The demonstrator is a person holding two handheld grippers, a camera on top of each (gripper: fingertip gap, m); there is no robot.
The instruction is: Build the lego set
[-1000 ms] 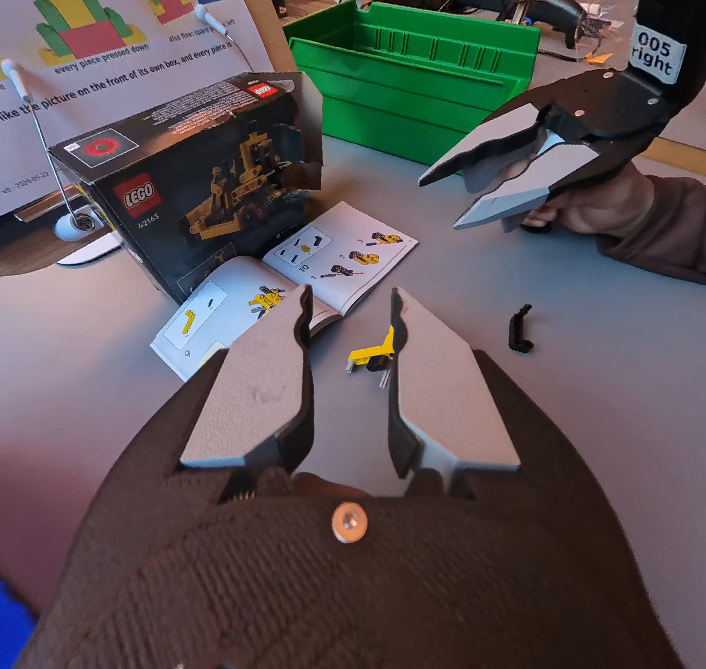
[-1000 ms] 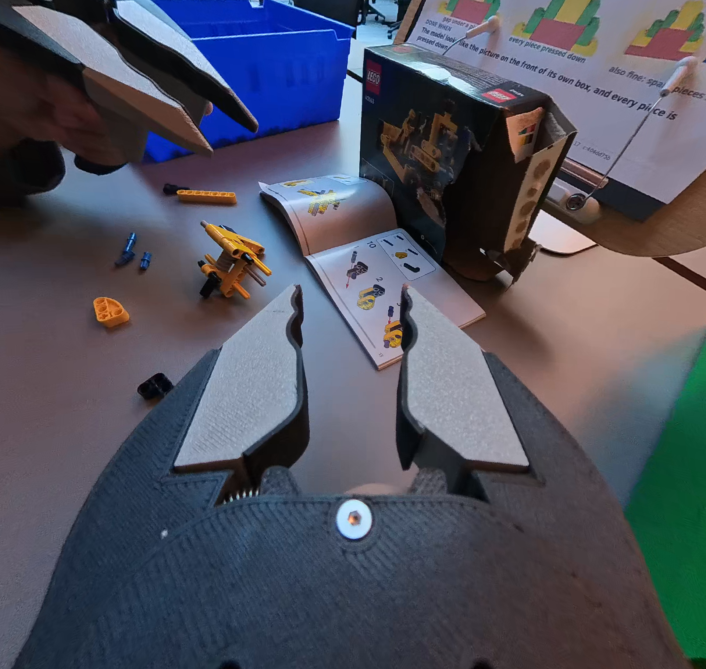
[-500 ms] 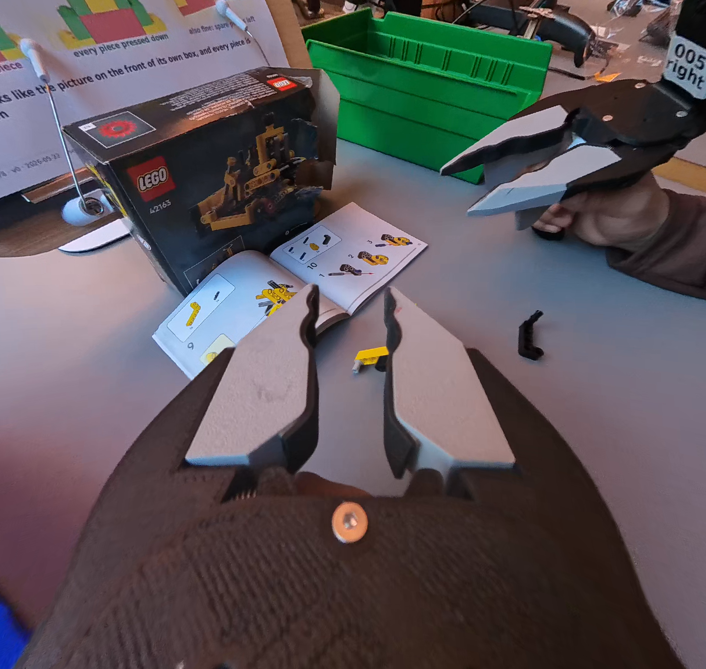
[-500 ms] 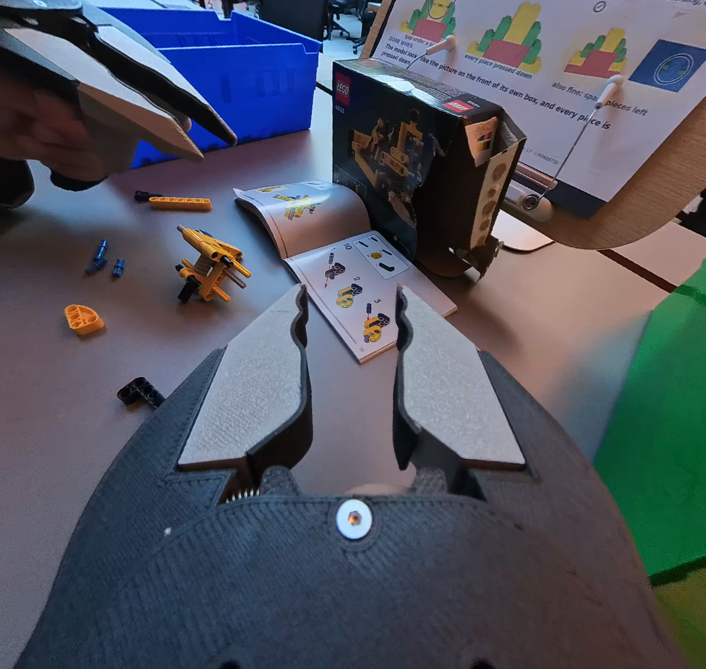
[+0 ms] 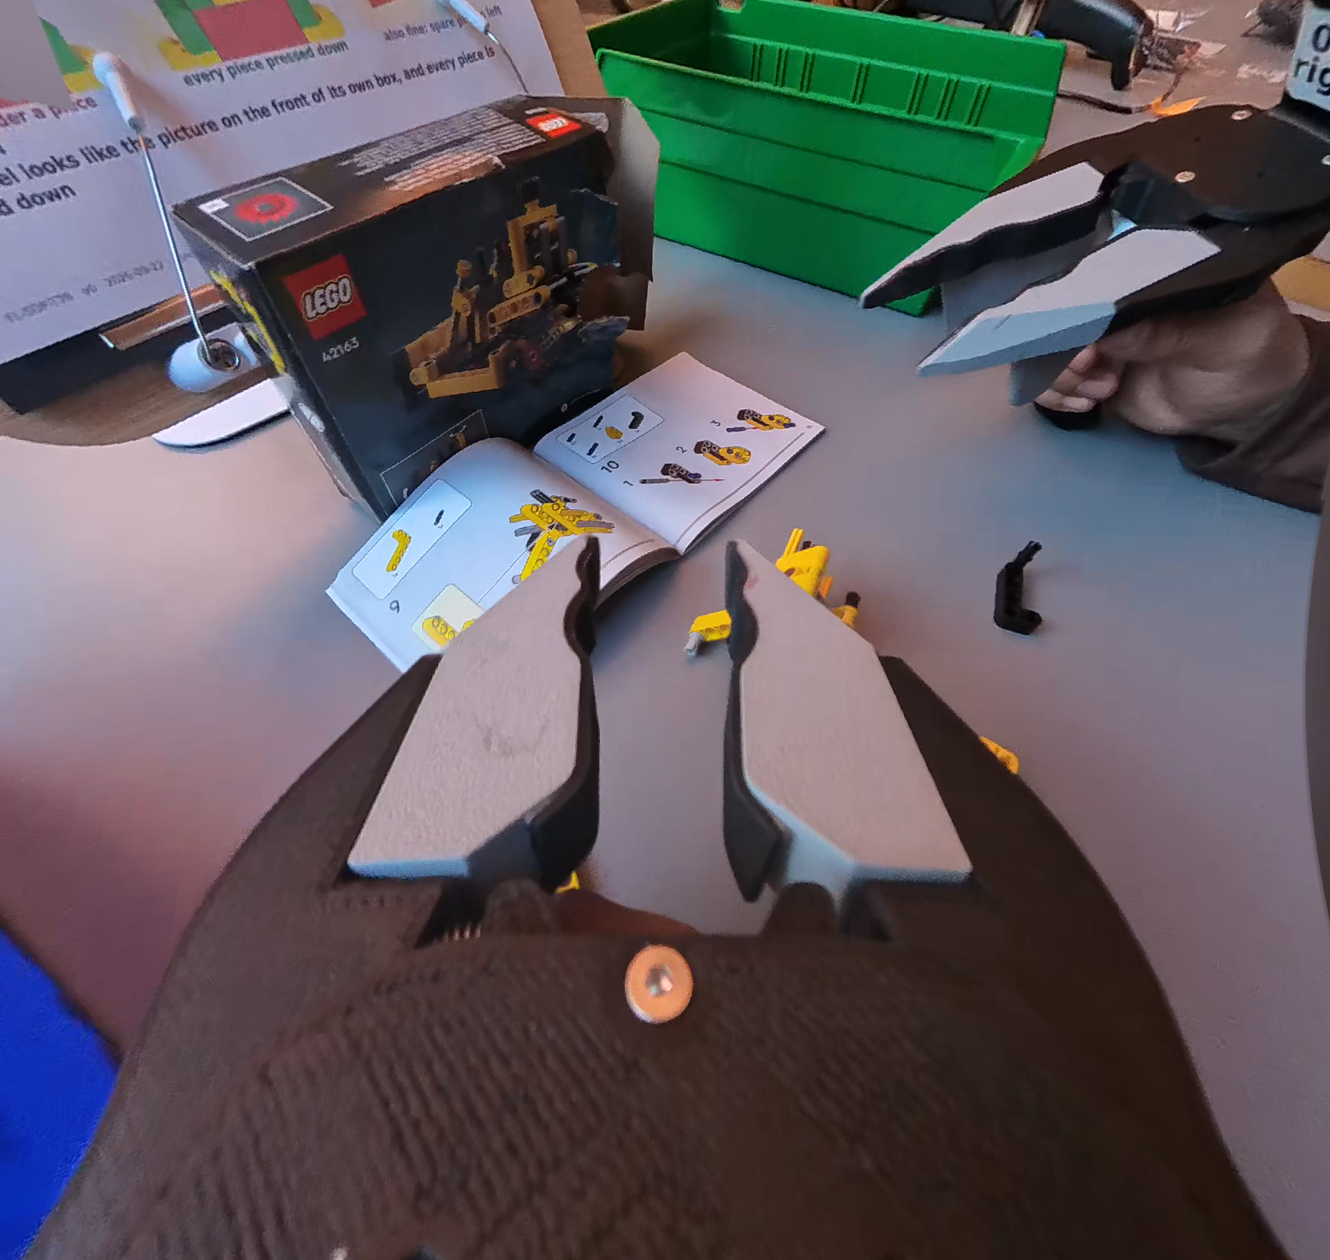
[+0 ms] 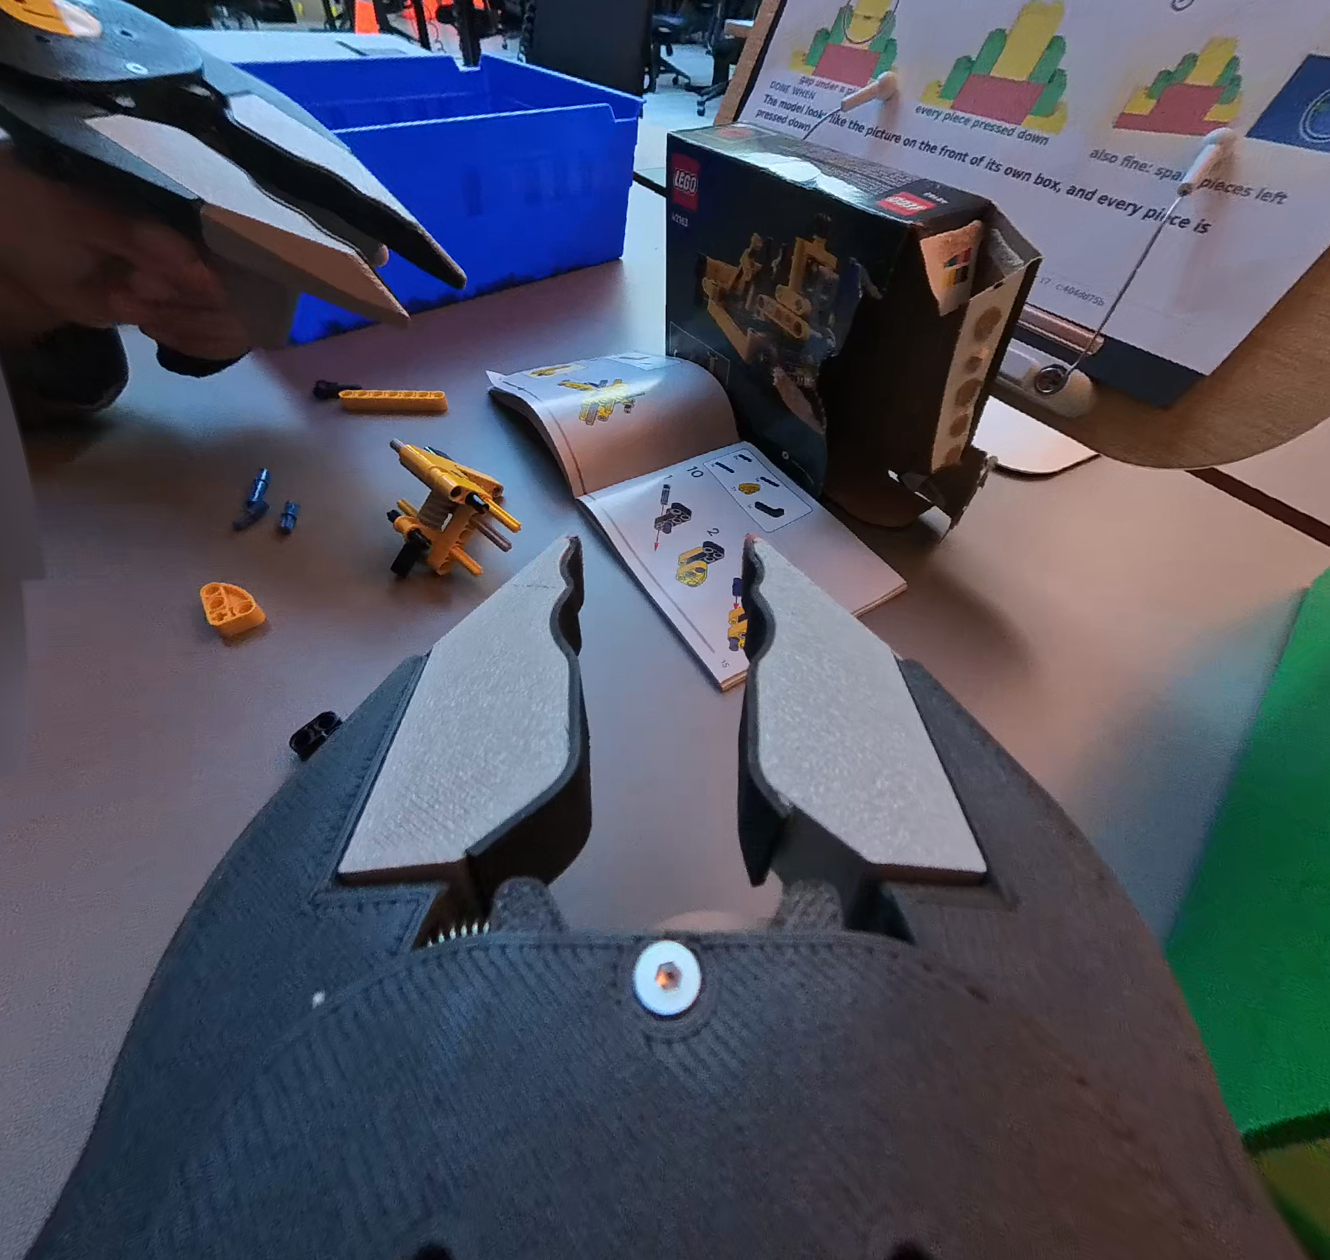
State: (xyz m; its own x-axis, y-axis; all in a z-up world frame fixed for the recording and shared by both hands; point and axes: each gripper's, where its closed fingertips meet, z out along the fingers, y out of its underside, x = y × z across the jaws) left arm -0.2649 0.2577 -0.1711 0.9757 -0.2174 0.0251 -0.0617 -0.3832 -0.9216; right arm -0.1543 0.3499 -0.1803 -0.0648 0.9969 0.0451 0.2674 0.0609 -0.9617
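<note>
A small yellow lego assembly [image 6: 448, 506] lies on the grey table left of the open instruction booklet [image 6: 691, 506]; it shows partly hidden behind my left gripper's right finger in the left wrist view [image 5: 806, 570]. My left gripper [image 5: 658, 556] is open and empty, held above the table just short of the assembly. My right gripper [image 6: 658, 549] is open and empty, above the booklet's near page. Loose pieces lie around: a yellow beam [image 6: 392, 400], a yellow rounded piece [image 6: 230, 606], blue pins [image 6: 259, 502], a black connector [image 6: 314, 734], a black bent piece [image 5: 1015, 596].
The dark lego box [image 5: 432, 290] stands behind the booklet [image 5: 576, 506]. A green bin [image 5: 828, 124] sits at the back right, a blue bin [image 6: 468, 146] at the back left. An instruction board [image 6: 1079, 110] on a stand rises behind the box. About 10 centimetres separates my right fingertips from the black bent piece [image 5: 1015, 596]. It is some 11 centimetres from my right tips to the black connector [image 6: 314, 734]. Look for it in the left wrist view [image 5: 1023, 618] too.
My left gripper has pulled back a little, so more of the yellow assembly shows past its right finger. My right gripper has swung slightly left. Both stay open.
</note>
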